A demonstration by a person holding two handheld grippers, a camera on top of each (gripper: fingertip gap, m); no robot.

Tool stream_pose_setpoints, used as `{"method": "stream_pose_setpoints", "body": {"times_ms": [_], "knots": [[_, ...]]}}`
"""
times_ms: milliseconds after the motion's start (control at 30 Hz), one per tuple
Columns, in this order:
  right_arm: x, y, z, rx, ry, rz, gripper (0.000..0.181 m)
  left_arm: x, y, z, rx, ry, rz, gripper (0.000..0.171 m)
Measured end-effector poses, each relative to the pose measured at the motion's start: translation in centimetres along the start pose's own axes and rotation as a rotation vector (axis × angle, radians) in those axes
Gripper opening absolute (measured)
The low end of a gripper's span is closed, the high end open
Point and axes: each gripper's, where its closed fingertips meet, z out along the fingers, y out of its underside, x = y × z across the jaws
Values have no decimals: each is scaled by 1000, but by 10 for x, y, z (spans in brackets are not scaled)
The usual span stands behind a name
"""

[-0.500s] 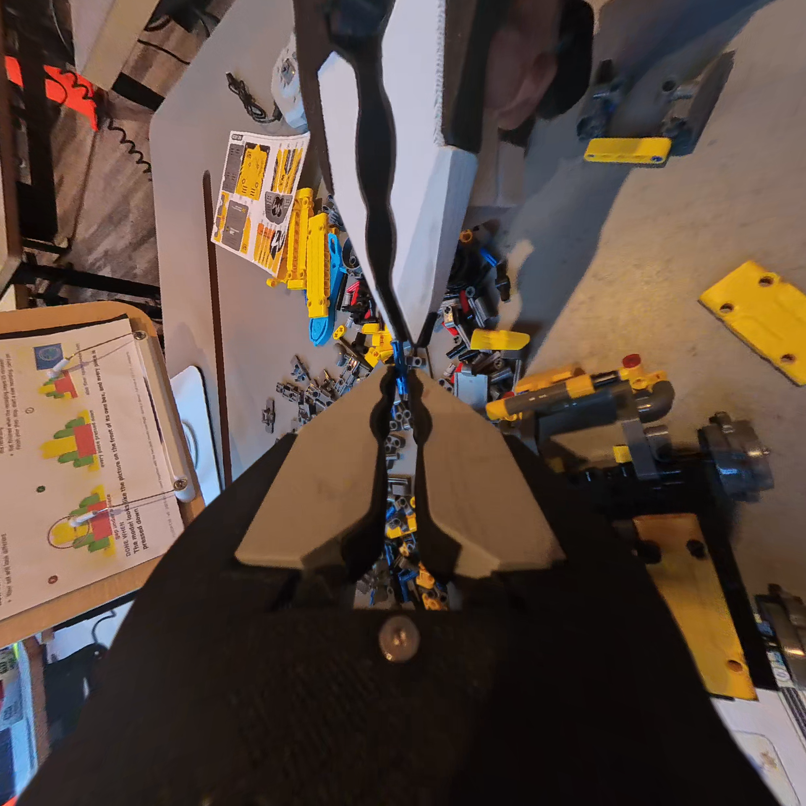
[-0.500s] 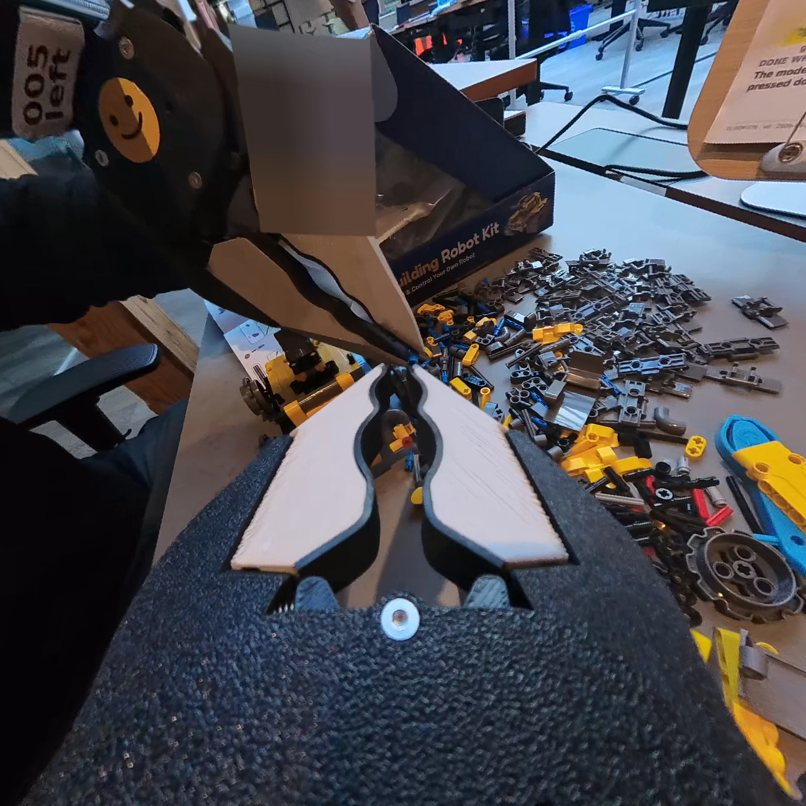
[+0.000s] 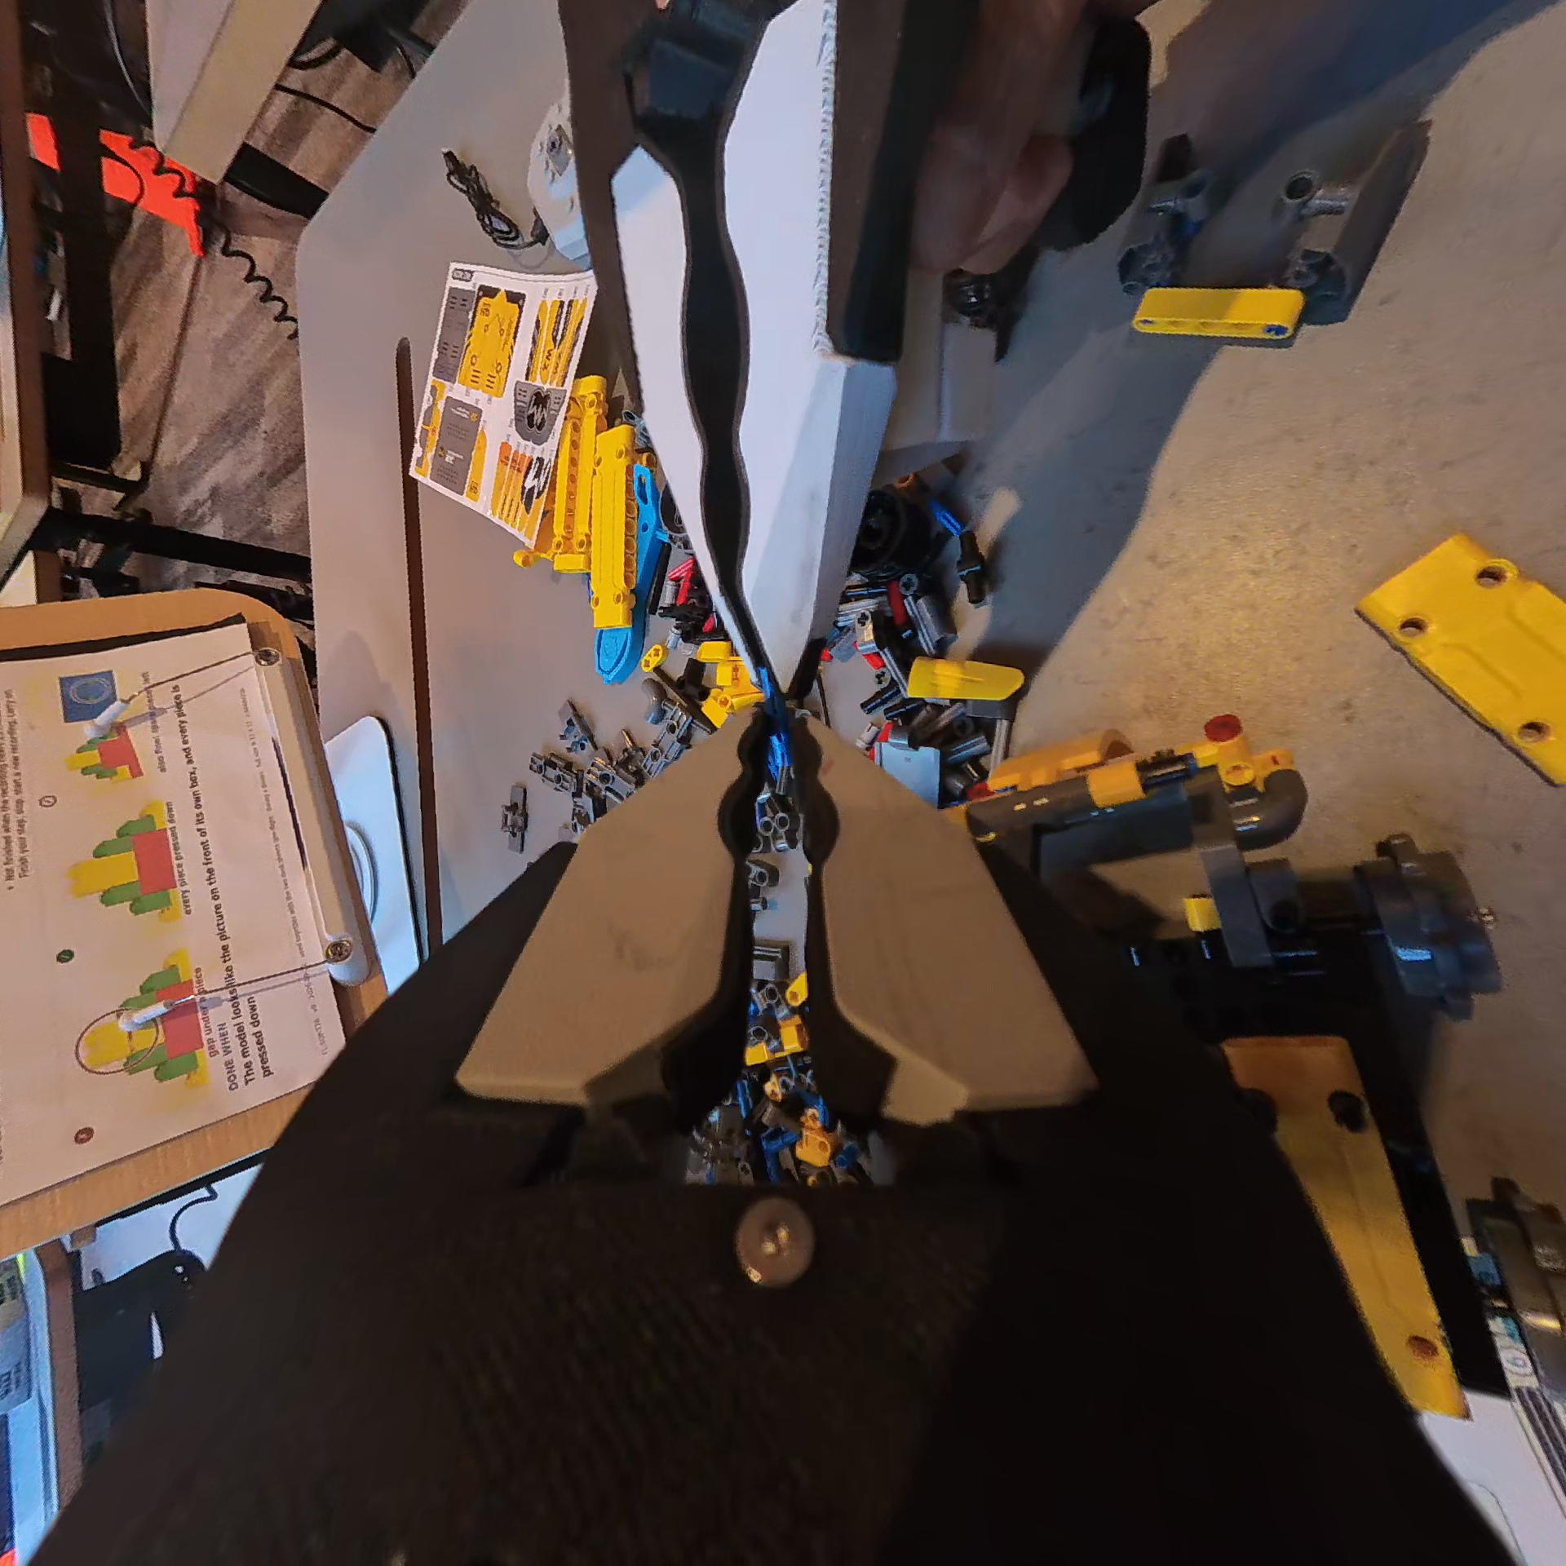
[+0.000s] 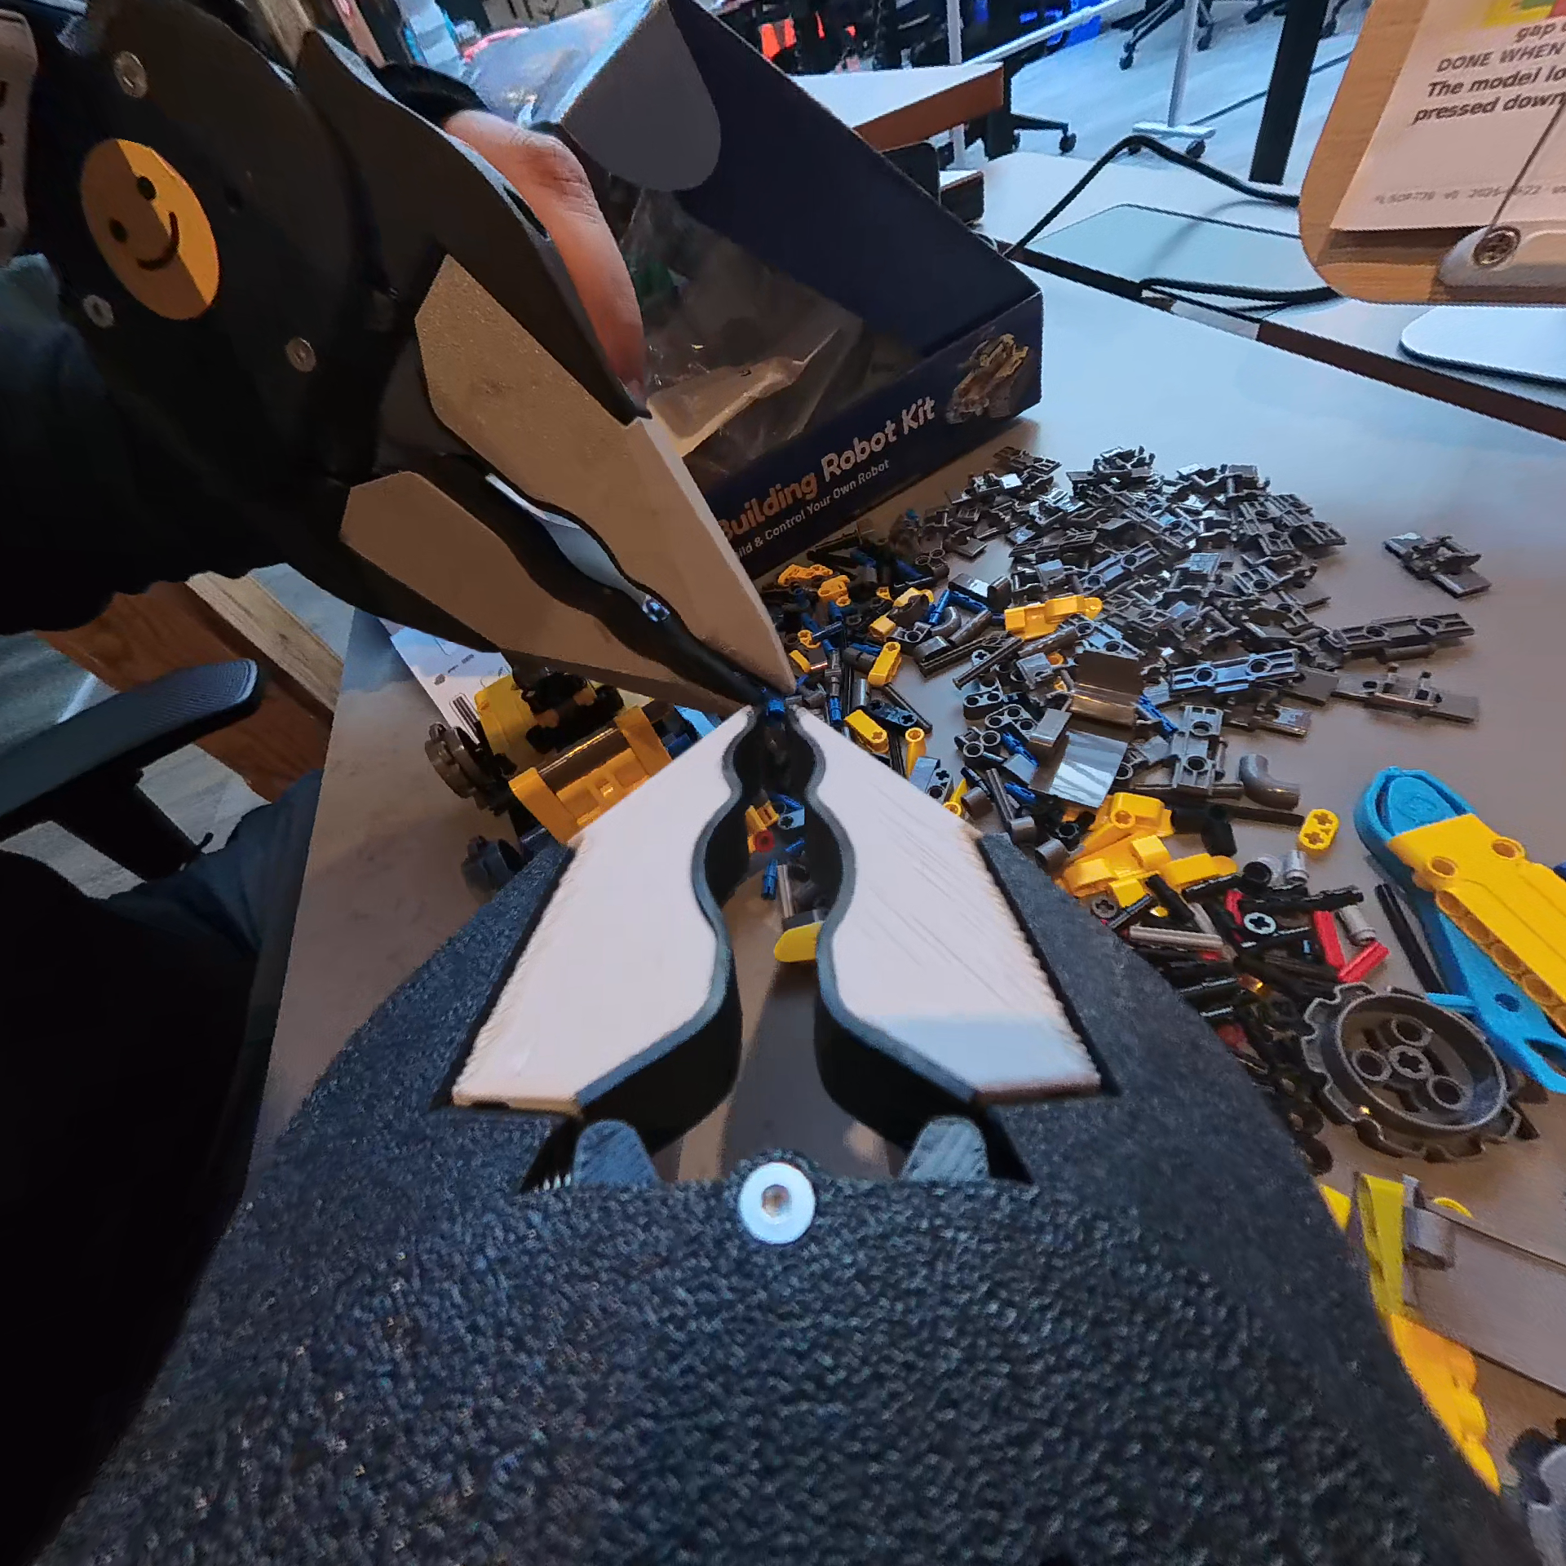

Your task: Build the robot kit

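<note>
My left gripper [image 3: 775, 729] is shut on a small blue pin [image 3: 776, 746], held above a pile of loose building pieces [image 3: 915, 644]. My right gripper [image 3: 767, 669] comes from the far side, and its tips meet the other end of the same pin. In the right wrist view, my right gripper [image 4: 773, 719] is shut with the blue pin [image 4: 771, 703] at its tips. The left gripper [image 4: 784, 685] reaches in from the upper left, tip to tip with it. A bare hand [image 4: 576, 246] shows behind the left gripper.
A part-built yellow and black model [image 3: 1186, 813] [image 4: 576, 754] stands beside the grippers. A dark blue kit box [image 4: 856, 356] is behind, with grey pieces [image 4: 1186, 610] right of it. There is also a sticker sheet [image 3: 500, 381], a yellow plate [image 3: 1474, 652], a grey wheel [image 4: 1407, 1068], a blue and yellow part [image 4: 1474, 890] and an instruction board [image 3: 144, 890]. Both grippers' tips are close together, under 4 cm apart.
Both grippers stay tip to tip on the blue pin. The right wrist view has shifted a little, so the left gripper looks closer and steeper.
</note>
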Motion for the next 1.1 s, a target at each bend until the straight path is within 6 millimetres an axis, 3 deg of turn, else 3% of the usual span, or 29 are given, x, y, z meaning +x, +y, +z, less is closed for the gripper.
{"method": "stream_pose_setpoints", "body": {"times_ms": [233,267,467,667,833,1100], "knots": [[-11,14,-1,-93,-56,-54,4,11,3,-5,1,36,-114,9],[-17,21,-3,-139,-91,-62,4,14,5,-9,6,42,-135,16],[-54,83,-9,-467,-266,-169,5,35,21,-53,59,45,-293,15],[-67,128,-5,-682,-310,-285,5,51,32,-79,76,12,-396,13],[-63,125,-7,-668,-296,-287,6,55,30,-98,148,-33,-542,14],[-57,108,-16,-578,-287,-286,9,90,61,-113,215,-92,-763,21]]}}
